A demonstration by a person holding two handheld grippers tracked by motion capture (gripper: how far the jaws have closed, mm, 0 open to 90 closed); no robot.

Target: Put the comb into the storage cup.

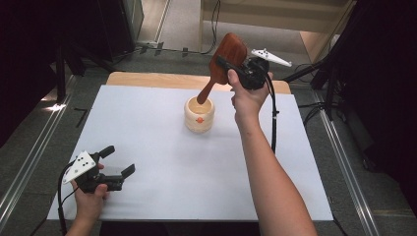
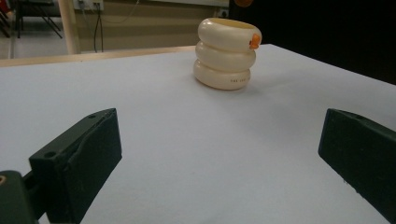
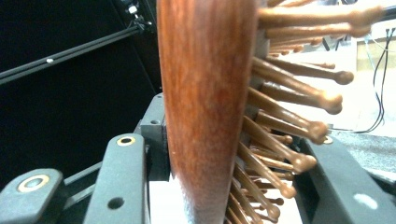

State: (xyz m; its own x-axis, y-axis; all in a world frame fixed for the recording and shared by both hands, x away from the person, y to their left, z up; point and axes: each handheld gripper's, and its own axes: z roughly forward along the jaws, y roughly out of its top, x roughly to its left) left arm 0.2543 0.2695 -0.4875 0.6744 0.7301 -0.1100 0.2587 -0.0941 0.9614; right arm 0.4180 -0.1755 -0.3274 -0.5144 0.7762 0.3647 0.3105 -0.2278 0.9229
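The white tabletop (image 1: 162, 196) carries a cream holder (image 1: 199, 114) shaped like three stacked rings with a small orange mark on its side, standing a little beyond the middle toward the far edge; the surface around it is bare, and nothing stands between it and the left tongs (image 1: 117, 164). Beyond the far edge lie grey floor, cables and dark stands. The left tongs rest low near the near left corner, jaws spread wide with nothing between them, pointing across the tabletop toward the holder (image 2: 226, 53), which sits well apart from them. The right tongs (image 1: 227, 66) are raised above the far edge, clamped on the head of a wooden hairbrush (image 1: 227, 56): in the right gripper view one jaw presses the brush's smooth reddish back (image 3: 205, 107) and the other stands against its ball-tipped wooden bristles (image 3: 299, 126). The brush hangs tilted, its handle slanting down with the tip inside the holder's open mouth.
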